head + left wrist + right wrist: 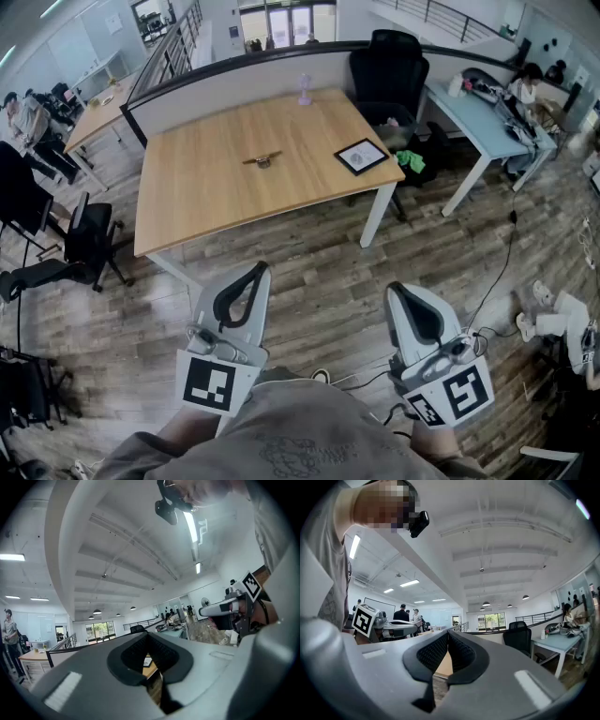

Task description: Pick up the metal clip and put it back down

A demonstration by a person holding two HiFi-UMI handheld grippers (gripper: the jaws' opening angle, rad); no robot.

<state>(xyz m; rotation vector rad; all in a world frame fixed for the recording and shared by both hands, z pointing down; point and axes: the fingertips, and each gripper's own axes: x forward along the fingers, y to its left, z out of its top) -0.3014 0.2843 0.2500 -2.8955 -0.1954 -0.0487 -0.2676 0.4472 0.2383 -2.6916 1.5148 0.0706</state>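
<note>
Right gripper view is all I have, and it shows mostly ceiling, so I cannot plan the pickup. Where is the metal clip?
Observer: The metal clip lies near the middle of the wooden table.
Operator: Anything near the table's right edge?
Observer: A flat black-framed square sits by the right corner.
Operator: Is the left claw ready?
Observer: The left claw is shut with nothing in it.
</note>
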